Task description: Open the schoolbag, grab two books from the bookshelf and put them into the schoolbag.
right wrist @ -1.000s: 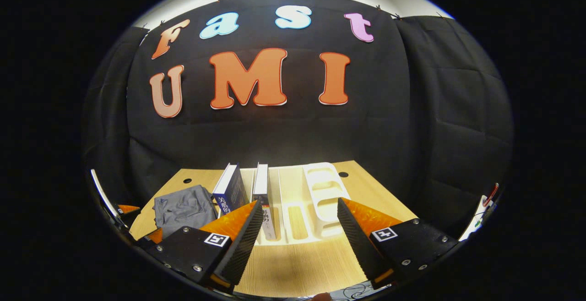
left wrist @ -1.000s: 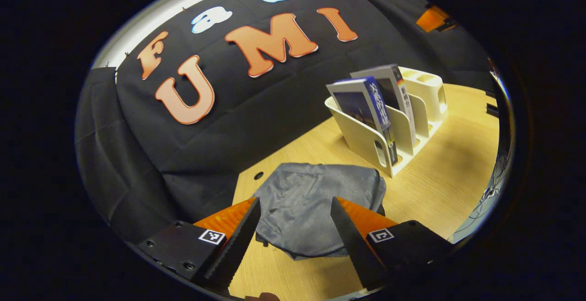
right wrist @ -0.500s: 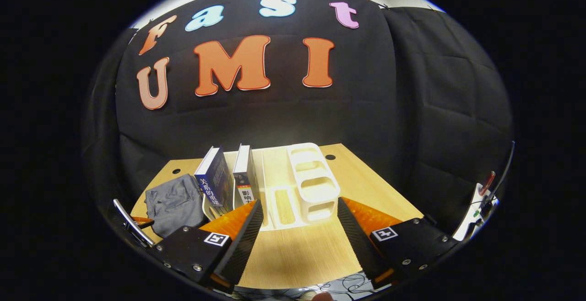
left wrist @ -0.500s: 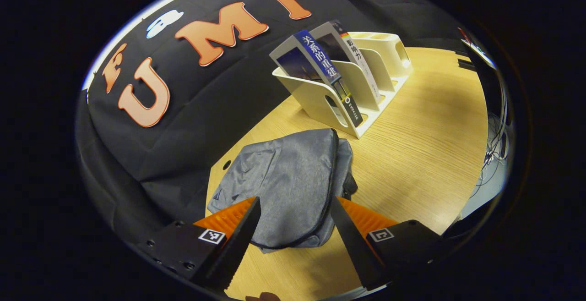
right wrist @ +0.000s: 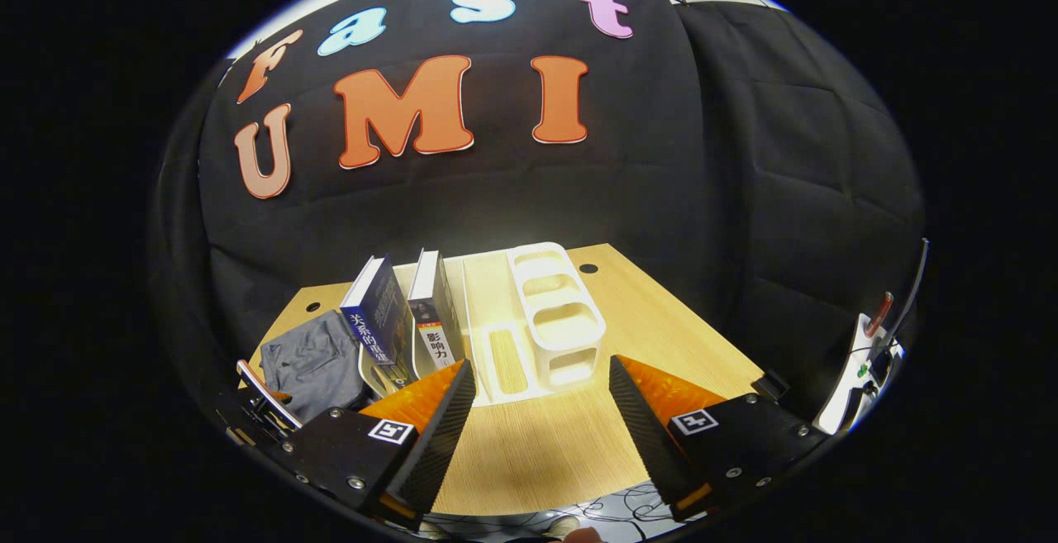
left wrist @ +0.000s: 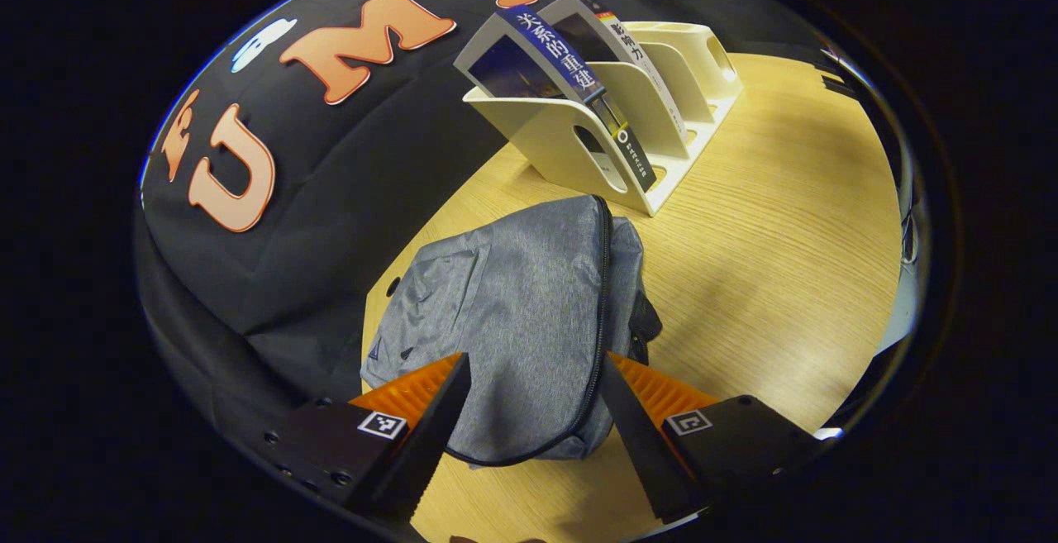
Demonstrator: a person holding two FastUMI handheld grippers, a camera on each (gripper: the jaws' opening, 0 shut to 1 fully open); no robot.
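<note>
A grey schoolbag [left wrist: 512, 311] lies flat on the wooden table, its black zipper [left wrist: 602, 303] closed along the right edge. My left gripper [left wrist: 529, 435] hovers open just above the bag's near end. Behind the bag stands a cream bookshelf [left wrist: 612, 126] with a blue book [left wrist: 570, 64] and a grey book [left wrist: 616, 35] leaning in its slots. In the right gripper view the bookshelf [right wrist: 537, 320] is straight ahead, holding the blue book [right wrist: 376, 324] and the second book [right wrist: 434, 320], with the schoolbag [right wrist: 310, 365] at the left. My right gripper [right wrist: 537, 435] is open over the table's near edge.
The wooden table [left wrist: 777, 262] stretches to the right of the bag. The black cloth wall [right wrist: 512, 188] closes off the back. A cable hole [right wrist: 588, 268] sits at the table's far edge. Cables [right wrist: 612, 510] lie below the near edge, and a stand with small items [right wrist: 868, 353] is at the right.
My left gripper has tipped down and moved closer over the schoolbag, so the bag and its zipper now show fully. My right gripper has drifted slightly, and the bookshelf sits a little higher in its view.
</note>
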